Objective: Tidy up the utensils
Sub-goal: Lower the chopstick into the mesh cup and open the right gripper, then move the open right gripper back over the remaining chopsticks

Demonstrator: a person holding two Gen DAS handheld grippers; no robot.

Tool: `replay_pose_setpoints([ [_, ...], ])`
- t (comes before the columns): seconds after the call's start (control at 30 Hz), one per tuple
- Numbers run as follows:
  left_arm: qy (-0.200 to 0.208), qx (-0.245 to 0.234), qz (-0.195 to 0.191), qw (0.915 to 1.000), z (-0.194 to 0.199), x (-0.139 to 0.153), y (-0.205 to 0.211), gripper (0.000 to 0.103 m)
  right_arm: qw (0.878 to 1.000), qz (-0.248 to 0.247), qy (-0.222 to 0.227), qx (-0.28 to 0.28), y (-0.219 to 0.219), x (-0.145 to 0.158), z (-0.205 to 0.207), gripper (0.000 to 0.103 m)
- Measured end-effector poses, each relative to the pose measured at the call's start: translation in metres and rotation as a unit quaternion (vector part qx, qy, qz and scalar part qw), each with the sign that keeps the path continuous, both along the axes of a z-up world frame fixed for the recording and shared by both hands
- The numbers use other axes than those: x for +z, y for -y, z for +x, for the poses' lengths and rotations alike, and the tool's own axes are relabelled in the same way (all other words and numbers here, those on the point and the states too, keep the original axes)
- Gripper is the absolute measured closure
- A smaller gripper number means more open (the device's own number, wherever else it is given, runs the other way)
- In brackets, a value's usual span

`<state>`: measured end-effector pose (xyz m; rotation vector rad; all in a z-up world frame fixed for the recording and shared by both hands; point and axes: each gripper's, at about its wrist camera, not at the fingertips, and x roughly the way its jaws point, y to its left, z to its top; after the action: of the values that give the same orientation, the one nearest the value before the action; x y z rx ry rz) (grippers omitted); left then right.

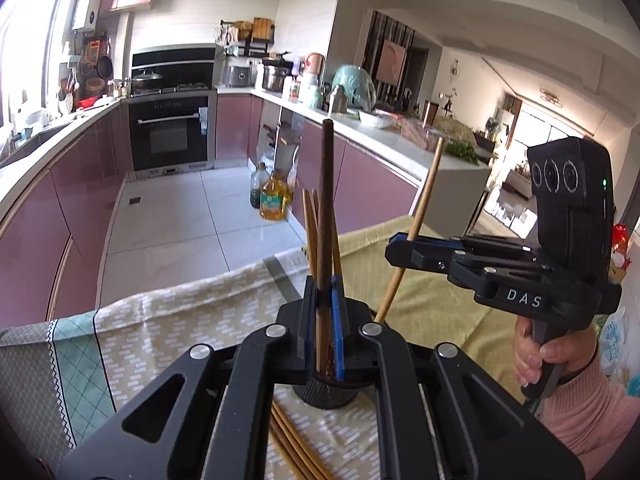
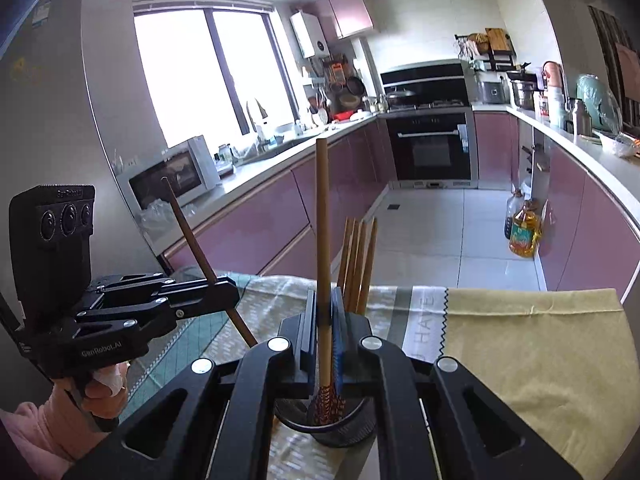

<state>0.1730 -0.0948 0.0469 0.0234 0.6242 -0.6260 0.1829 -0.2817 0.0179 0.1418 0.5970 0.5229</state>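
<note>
Left gripper (image 1: 325, 300) fingers pinch a dark chopstick (image 1: 327, 184) and right gripper (image 2: 325, 312) fingers pinch a light chopstick (image 2: 322, 216), both upright over the black holder (image 2: 344, 428) on the cloth-covered worktop (image 2: 540, 344).

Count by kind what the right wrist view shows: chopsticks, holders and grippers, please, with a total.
Chopsticks: 6 (dark chopstick in the left gripper, light chopstick in the right gripper, 4 standing chopsticks in the holder)
Holder: 1
Grippers: 2
Total: 9
</note>
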Motion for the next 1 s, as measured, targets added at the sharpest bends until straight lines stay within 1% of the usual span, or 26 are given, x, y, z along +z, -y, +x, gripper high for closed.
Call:
replay_pose_setpoints([
  [0.13, -0.031, -0.011, 0.019, 0.9993, 0.011, -0.017, 0.004, 0.095, 0.999, -0.014, -0.033, 0.006, -0.005, -0.014, 0.010, 0.097],
  [0.3, -0.054, -0.011, 0.026, 0.9982, 0.026, -0.028, 0.007, 0.095, 0.998, -0.013, -0.056, -0.003, -0.005, -0.026, 0.020, 0.095],
  [0.43, -0.060, -0.006, 0.033, 0.9976, 0.036, -0.034, 0.012, 0.095, 0.998, -0.008, -0.063, -0.013, 0.000, -0.032, 0.027, 0.094],
  [0.57, -0.066, 0.000, 0.034, 0.9972, 0.037, -0.040, 0.012, 0.094, 0.997, -0.005, -0.071, -0.016, 0.003, -0.040, 0.028, 0.093],
  [0.7, -0.074, 0.003, 0.036, 0.9966, 0.038, -0.048, 0.011, 0.093, 0.997, -0.002, -0.081, -0.015, 0.005, -0.049, 0.027, 0.086],
  [0.8, -0.082, 0.004, 0.034, 0.9960, 0.039, -0.054, 0.008, 0.091, 0.996, 0.001, -0.088, -0.012, 0.005, -0.055, 0.025, 0.086],
  [0.83, -0.085, 0.004, 0.033, 0.9958, 0.039, -0.056, 0.007, 0.091, 0.996, 0.000, -0.088, -0.014, 0.006, -0.056, 0.024, 0.084],
  [1.0, -0.098, 0.003, 0.030, 0.9947, 0.037, -0.068, 0.003, 0.090, 0.996, 0.007, -0.088, -0.015, 0.007, -0.057, 0.024, 0.083],
])
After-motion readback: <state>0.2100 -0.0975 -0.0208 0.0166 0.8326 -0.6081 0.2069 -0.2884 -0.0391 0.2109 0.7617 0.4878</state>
